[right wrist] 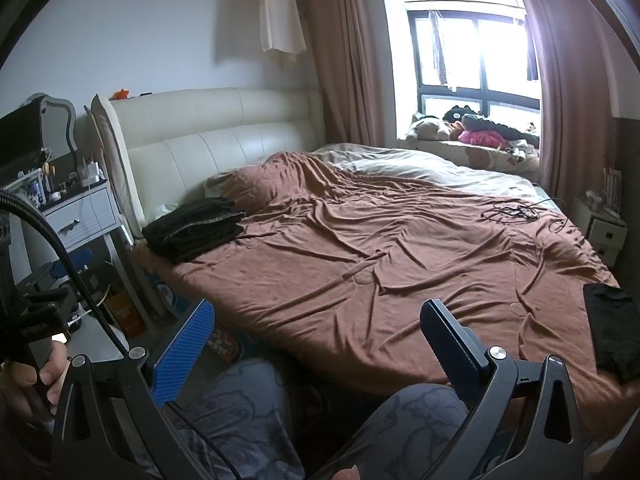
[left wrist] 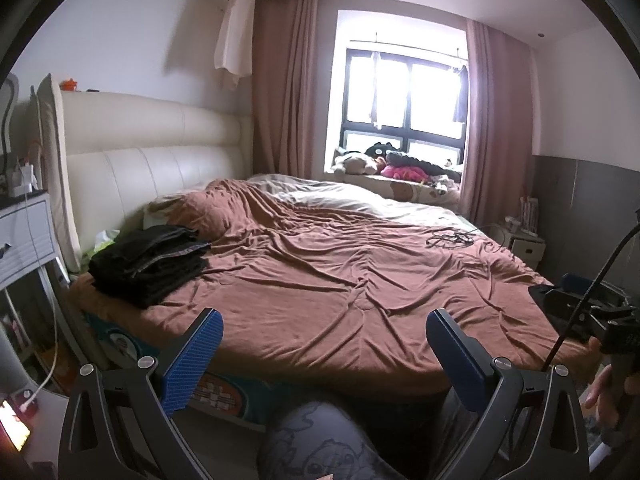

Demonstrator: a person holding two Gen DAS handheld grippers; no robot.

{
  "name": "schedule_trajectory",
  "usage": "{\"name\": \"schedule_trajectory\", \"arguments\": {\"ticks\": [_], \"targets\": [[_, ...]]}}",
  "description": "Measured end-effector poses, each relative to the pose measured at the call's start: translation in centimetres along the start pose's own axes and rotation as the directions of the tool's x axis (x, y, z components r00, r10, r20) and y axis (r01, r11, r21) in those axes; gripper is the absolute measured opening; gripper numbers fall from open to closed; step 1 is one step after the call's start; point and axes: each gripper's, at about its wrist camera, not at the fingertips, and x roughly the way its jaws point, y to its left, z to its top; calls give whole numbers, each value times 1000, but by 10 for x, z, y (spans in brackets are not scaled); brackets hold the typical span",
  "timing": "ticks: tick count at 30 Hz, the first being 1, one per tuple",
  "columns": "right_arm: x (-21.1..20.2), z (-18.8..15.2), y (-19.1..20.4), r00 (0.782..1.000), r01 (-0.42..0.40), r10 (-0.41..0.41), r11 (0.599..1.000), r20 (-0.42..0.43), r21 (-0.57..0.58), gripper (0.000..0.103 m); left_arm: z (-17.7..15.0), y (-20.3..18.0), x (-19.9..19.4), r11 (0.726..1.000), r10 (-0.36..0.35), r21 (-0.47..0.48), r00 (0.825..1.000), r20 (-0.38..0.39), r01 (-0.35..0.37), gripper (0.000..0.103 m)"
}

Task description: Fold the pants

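**Op:** Logging from my remote station. Left gripper (left wrist: 324,336) held off the near edge of the bed (left wrist: 360,280), its 2 blue-padded fingers (left wrist: 192,360) spread wide with nothing between them. Right gripper (right wrist: 316,328) the same: fingers (right wrist: 182,352) wide apart, empty, also short of the near edge.

**Obs:** Where are the pants?

**Op:** 1 stack of folded black pants (left wrist: 150,262) sits on the brown sheet (left wrist: 340,264) at the near-left corner, close to the cream headboard (left wrist: 152,152). From the right wrist the same stack (right wrist: 196,228) lies left and farther in than both fingers, well apart from them. A second black garment (right wrist: 612,328) lies flat at the near-right edge of the bed (I cannot tell whether it is pants, or how it is folded).

**Obs:** Anything else on the bed?

**Op:** A tangle of dark cable (left wrist: 450,238) at the far right, on the sheet. A pale duvet (left wrist: 340,196) bunched along the far side. Soft toys (left wrist: 396,164) are piled on the window ledge beyond. A white bedside unit (left wrist: 24,236) stands left of the headboard.

**Obs:** The operator?

**Op:** Patterned grey trousers on the knees (right wrist: 248,412) low in both views, below the fingers. The right gripper's body (left wrist: 592,316) shows at the right margin of the left view.
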Motion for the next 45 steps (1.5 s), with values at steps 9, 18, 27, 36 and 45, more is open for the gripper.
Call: {"name": "schedule_trajectory", "arguments": {"ticks": [9,18,27,36,45], "targets": [[-1,0,-2,1000,0,0,1000,-2,-2,103,1,1,-3,1000,-1,-1,1000,3,1,102],[0,3,-4,1000,1,-1,1000,-13,3,103,3,3,-7,1000,-5,-4,1000,8,5,102],[-2,1,-4,1000,6,-6,1000,-8,0,103,7,4,-12,1000,-7,-1,1000,15,7,102],[-3,1,-5,1000,20,-20,1000,-7,1,103,10,4,-12,1000,-11,2,1000,18,11,102],[-9,-1,-7,999,48,-48,999,-9,2,103,12,-1,-17,1000,-28,-1,999,37,28,102]]}}
